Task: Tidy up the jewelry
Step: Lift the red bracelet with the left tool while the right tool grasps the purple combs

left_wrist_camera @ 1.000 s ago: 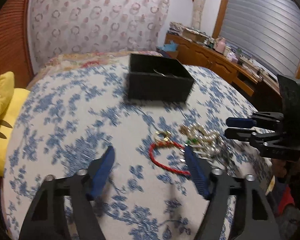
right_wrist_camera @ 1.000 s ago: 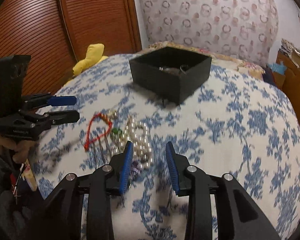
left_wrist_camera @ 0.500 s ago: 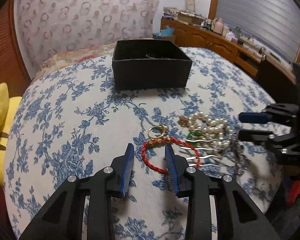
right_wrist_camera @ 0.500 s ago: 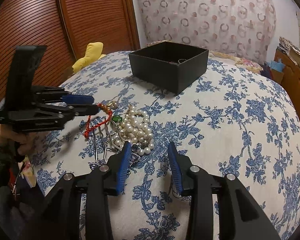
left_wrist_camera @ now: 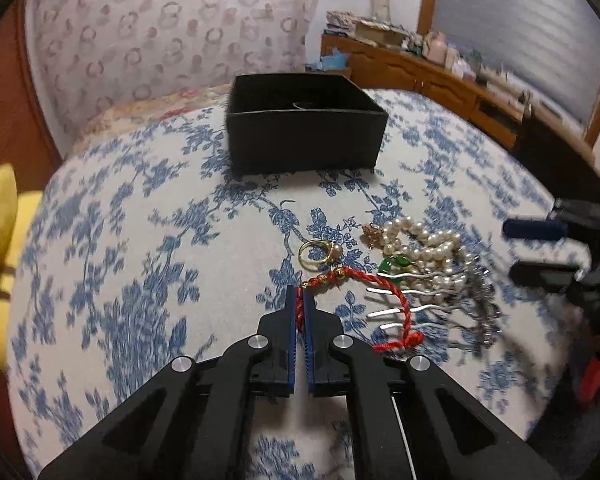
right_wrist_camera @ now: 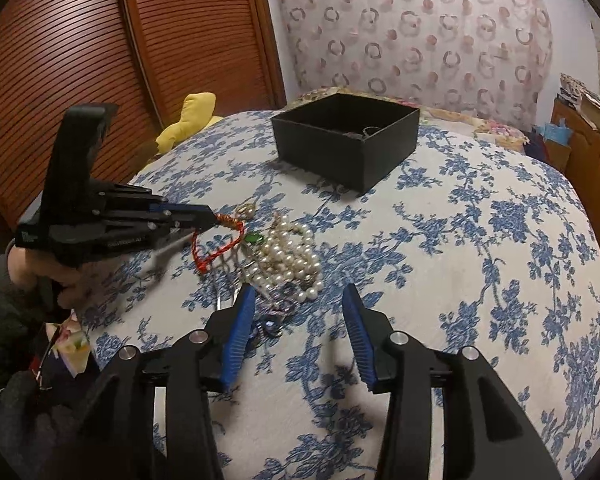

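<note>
My left gripper (left_wrist_camera: 299, 298) is shut on the red cord bracelet (left_wrist_camera: 396, 300), which trails right over the jewelry pile; it also shows in the right wrist view (right_wrist_camera: 220, 248), held at the left gripper's tip (right_wrist_camera: 210, 216). A pearl strand (left_wrist_camera: 424, 244), a gold ring (left_wrist_camera: 318, 250), a green stone (left_wrist_camera: 392, 265) and silver hair combs (left_wrist_camera: 416, 300) lie beside it. The pearls (right_wrist_camera: 292, 256) lie ahead of my open, empty right gripper (right_wrist_camera: 300, 300). The open black box (left_wrist_camera: 304, 136) stands farther back on the bed, with some items inside (right_wrist_camera: 364, 132).
The blue floral bedspread (right_wrist_camera: 480, 260) covers the bed. A yellow plush toy (left_wrist_camera: 0, 240) lies at the left edge. Wooden slatted doors (right_wrist_camera: 100, 60) stand behind it. A cluttered wooden dresser (left_wrist_camera: 440, 76) runs along the right side.
My left gripper moved forward and closed on the red bracelet. My right gripper opened wider and stayed near the pearls.
</note>
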Demonstrator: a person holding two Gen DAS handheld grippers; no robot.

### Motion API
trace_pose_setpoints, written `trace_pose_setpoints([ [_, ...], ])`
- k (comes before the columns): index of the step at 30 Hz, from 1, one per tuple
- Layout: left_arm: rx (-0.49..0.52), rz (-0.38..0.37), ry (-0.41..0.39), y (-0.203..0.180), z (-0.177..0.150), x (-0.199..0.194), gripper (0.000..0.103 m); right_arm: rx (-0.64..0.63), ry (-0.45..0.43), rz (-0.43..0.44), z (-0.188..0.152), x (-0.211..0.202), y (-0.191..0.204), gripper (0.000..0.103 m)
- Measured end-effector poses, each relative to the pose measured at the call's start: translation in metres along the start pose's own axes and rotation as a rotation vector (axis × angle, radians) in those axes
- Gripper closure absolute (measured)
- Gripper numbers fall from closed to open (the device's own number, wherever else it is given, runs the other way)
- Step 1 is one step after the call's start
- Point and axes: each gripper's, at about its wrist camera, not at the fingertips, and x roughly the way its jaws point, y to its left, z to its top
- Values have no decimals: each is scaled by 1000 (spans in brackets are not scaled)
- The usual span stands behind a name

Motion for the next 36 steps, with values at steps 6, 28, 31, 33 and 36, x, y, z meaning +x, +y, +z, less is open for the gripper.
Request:
trace_pose_setpoints([
  [6,-44,16,-60,6,-11,-28,101,-30,26,19,-8,3,15,55],
  [28,-83,25,-75,13,-28,-35,100,-136,124,-18,5,38,35,39],
  [31,-84,22,-77,12,-28,-35,100,-162,125,-38,4,40,39,38],
  [33,-84,22,-79,12,-27,-35,100,-177,122,-54,2,40,41,39],
  [36,-86,21,-83,12,-27,-37,100,-181,117,-52,0,39,41,42],
])
